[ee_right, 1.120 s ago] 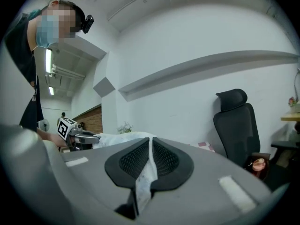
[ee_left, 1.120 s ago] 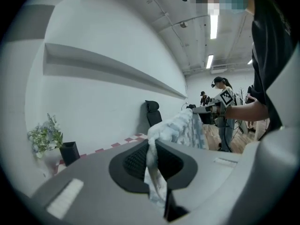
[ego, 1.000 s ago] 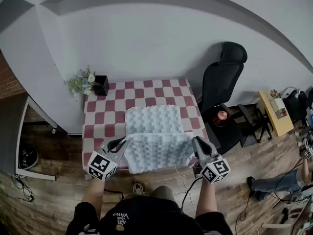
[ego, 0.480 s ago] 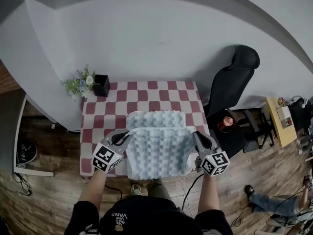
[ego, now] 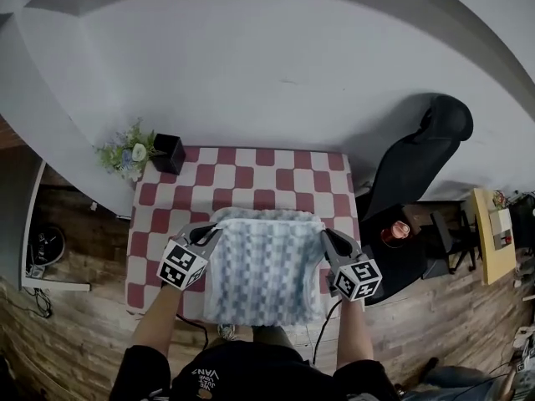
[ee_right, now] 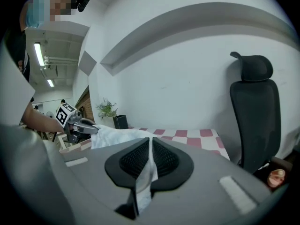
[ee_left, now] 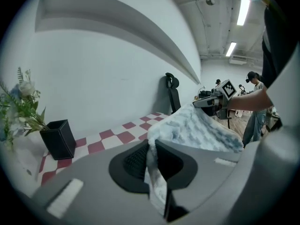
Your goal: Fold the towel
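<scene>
Carrying the towel (ego: 263,266) forward, left gripper (ego: 211,236) and right gripper (ego: 327,237) each clamped on a corner, I brought its lifted edge nearly over the towel's far edge. Fold almost closed.

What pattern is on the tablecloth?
Red and white checks on the tablecloth, clearest in the head view.

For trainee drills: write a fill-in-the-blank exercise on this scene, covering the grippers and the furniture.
The left gripper and the right gripper have their fingers ____ on the fluffy blue-and-white checked towel.
In the head view, the black square flower pot stands at the far ____ corner of the red-and-white checkered table.
In that view, the black office chair stands on the table's ____ side.
Missing words: shut; left; right
</scene>
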A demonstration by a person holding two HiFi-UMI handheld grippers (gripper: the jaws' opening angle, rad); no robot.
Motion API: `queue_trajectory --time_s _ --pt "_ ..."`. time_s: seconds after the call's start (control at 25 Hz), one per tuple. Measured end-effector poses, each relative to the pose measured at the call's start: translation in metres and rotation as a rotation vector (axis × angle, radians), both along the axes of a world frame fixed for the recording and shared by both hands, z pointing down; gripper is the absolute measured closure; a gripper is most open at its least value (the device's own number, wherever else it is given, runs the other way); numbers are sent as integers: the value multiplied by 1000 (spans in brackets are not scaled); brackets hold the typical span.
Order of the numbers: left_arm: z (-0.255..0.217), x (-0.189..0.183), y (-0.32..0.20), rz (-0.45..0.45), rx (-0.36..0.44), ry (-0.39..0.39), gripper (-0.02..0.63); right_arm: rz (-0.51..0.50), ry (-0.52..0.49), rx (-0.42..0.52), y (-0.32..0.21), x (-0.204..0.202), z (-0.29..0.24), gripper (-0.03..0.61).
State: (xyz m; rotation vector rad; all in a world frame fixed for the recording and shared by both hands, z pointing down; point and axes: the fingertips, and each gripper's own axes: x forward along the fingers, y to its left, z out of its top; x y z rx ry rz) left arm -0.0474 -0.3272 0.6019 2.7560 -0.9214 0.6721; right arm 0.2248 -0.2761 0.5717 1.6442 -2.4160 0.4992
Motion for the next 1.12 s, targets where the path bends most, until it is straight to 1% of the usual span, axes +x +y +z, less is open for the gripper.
queue_trajectory --time_s 0.2,0.36,0.52,0.68,0.72,0.76,0.84,0.88,0.92,1.0,1.12 --pt "25 6 -30 -27 -38 -53 592 -30 -3 -49 -35 6 29 552" --pt "51 12 -46 -28 -66 -110 592 -35 20 -97 -51 12 55 552" --pt "73 15 -52 -32 -89 -178 591 -37 68 -156 -57 14 79 552" --pt "81 19 -56 -44 -96 -243 589 -32 144 -199 -61 16 98 546" --pt "85 18 -57 -54 -99 -259 583 -23 163 -214 -62 17 103 543" --pt "89 16 -59 -70 -104 -275 553 -6 179 -230 -63 19 108 538" --pt "95 8 -64 -119 -114 -301 477 42 195 -257 -65 26 115 487" --pt "96 4 -66 -143 -118 -308 452 66 192 -263 -66 30 115 446" --pt "96 0 -67 -165 -120 -308 435 90 181 -262 -66 34 114 420" --pt "95 -6 -67 -188 -125 -282 420 139 148 -252 -65 44 109 384" --pt "101 -11 -65 -196 -177 -213 413 219 100 -242 -59 63 101 382"
